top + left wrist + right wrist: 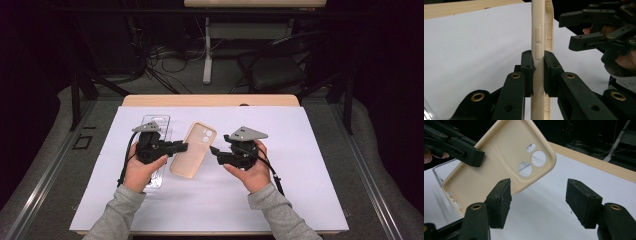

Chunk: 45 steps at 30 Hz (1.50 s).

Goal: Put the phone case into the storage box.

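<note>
**Beige phone case clamped at one long edge, the other gripper parted beside it**

A beige, soft-plastic phone case with rounded corners and round camera cut-outs (193, 149) is held above the white sheet covering the surface (280, 200). In the high view it is seen tilted, its camera end pointing away from the person and to the right, its lower end towards the person.

The left gripper (184, 146) is seen closed on the case's left long edge. In the left gripper view the case wall (537, 50) is pinched between the two black pads, just below the pair of side-button bumps, and the case is seen edge-on, running straight up out of the jaws.

The right gripper (214, 152) is held just beside the case's right long edge, its tips pointing towards it. In the right gripper view its jaws stand moderately apart with nothing between the pads; the case's camera corner (534, 160) is seen beyond the left pad (499, 202), and whether the two touch cannot be told. Bare white sheet is seen between and beyond the pads.

A clear, flat plastic tray (161, 122) lies on the sheet beneath and behind the left hand (142, 170), near the case's left side.

Open room is offered right of the right hand (252, 172) and along the sheet's near edge. The pale wooden rim of the surface (210, 100) is seen beyond the sheet's far edge.
</note>
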Each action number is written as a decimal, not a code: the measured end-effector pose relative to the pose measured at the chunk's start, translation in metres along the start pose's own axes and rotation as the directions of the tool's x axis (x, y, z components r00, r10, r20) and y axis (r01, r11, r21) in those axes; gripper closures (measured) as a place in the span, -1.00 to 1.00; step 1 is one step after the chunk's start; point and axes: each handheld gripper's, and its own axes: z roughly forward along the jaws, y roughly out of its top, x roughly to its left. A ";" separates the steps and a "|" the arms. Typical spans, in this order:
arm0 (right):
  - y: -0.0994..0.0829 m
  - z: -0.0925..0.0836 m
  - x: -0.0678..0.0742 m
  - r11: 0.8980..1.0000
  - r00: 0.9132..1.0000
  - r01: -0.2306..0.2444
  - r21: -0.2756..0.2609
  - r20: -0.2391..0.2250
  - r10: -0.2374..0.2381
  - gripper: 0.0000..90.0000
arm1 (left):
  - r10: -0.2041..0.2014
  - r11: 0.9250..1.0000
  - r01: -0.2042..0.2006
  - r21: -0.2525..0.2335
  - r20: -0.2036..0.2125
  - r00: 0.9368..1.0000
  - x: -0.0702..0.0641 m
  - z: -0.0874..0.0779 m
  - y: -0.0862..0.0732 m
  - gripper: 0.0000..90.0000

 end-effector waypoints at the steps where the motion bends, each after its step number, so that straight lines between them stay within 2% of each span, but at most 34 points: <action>1: 0.000 0.000 -0.001 1.000 1.000 -0.004 -0.001 -0.002 0.004 -0.18 | 0.001 1.000 -0.001 -0.004 0.000 1.000 0.000 0.000 0.000 0.79; 5: 0.000 0.000 -0.002 1.000 0.999 -0.025 -0.002 -0.022 0.025 -0.19 | -0.004 1.000 0.004 -0.017 0.002 1.000 0.000 -0.001 0.000 0.79; 6: -0.001 0.000 -0.004 0.999 0.998 -0.047 -0.005 -0.041 0.047 -0.19 | -0.007 1.000 0.007 -0.027 0.003 1.000 0.000 -0.001 -0.001 0.79; 10: -0.001 0.000 -0.007 0.997 0.995 -0.080 -0.011 -0.067 0.079 -0.19 | -0.007 0.999 0.007 -0.048 0.007 1.000 0.000 -0.002 -0.001 0.79; 11: -0.002 0.000 -0.009 0.994 0.991 -0.107 -0.013 -0.082 0.105 -0.19 | -0.004 0.999 0.005 -0.051 0.010 1.000 0.000 -0.002 -0.001 0.79; 14: -0.002 0.000 -0.012 0.989 0.983 -0.146 -0.011 -0.113 0.144 -0.19 | 0.002 0.998 -0.001 -0.057 0.018 1.000 -0.001 -0.003 0.000 0.79; 20: -0.005 0.003 -0.018 0.974 0.958 -0.225 0.003 -0.180 0.222 -0.19 | -0.001 0.998 0.003 -0.067 0.031 1.000 -0.002 -0.002 -0.001 0.79; 23: -0.006 0.003 -0.018 0.971 0.953 -0.238 0.005 -0.191 0.235 -0.19 | -0.006 0.997 0.009 -0.076 0.041 0.999 -0.002 -0.003 -0.001 0.79; 24: -0.006 0.003 -0.019 0.968 0.947 -0.251 0.010 -0.202 0.248 -0.18 | -0.007 0.997 0.010 -0.077 0.043 0.999 -0.002 -0.003 -0.001 0.79; 28: -0.007 0.004 -0.020 0.960 0.935 -0.280 0.008 -0.226 0.274 -0.16 | -0.020 0.995 0.026 -0.100 0.057 0.998 -0.002 -0.003 -0.002 0.79; 30: -0.007 0.004 -0.021 0.959 0.932 -0.284 0.010 -0.233 0.278 -0.16 | -0.018 0.994 0.024 -0.106 0.054 0.998 -0.002 -0.003 -0.002 0.79; 31: -0.008 0.004 -0.021 0.956 0.926 -0.293 0.015 -0.243 0.288 -0.15 | -0.019 0.993 0.025 -0.111 0.053 0.998 -0.002 -0.003 -0.002 0.79; 33: -0.008 0.005 -0.020 0.955 0.925 -0.296 0.016 -0.246 0.291 -0.14 | -0.013 0.992 0.019 -0.123 0.048 0.999 -0.003 -0.004 -0.002 0.79; 34: -0.008 0.005 -0.019 0.953 0.921 -0.302 0.020 -0.253 0.297 -0.14 | -0.011 0.991 0.018 -0.131 0.050 0.999 -0.003 -0.004 -0.002 0.79; 38: -0.009 0.007 -0.018 0.953 0.918 -0.301 0.026 -0.264 0.297 -0.13 | -0.014 0.986 0.021 -0.163 0.045 0.999 -0.004 -0.003 -0.004 0.79; 45: -0.011 0.010 -0.014 0.948 0.905 -0.316 0.036 -0.288 0.313 -0.09 | -0.036 0.980 0.051 -0.190 0.083 0.996 -0.005 0.001 -0.008 0.79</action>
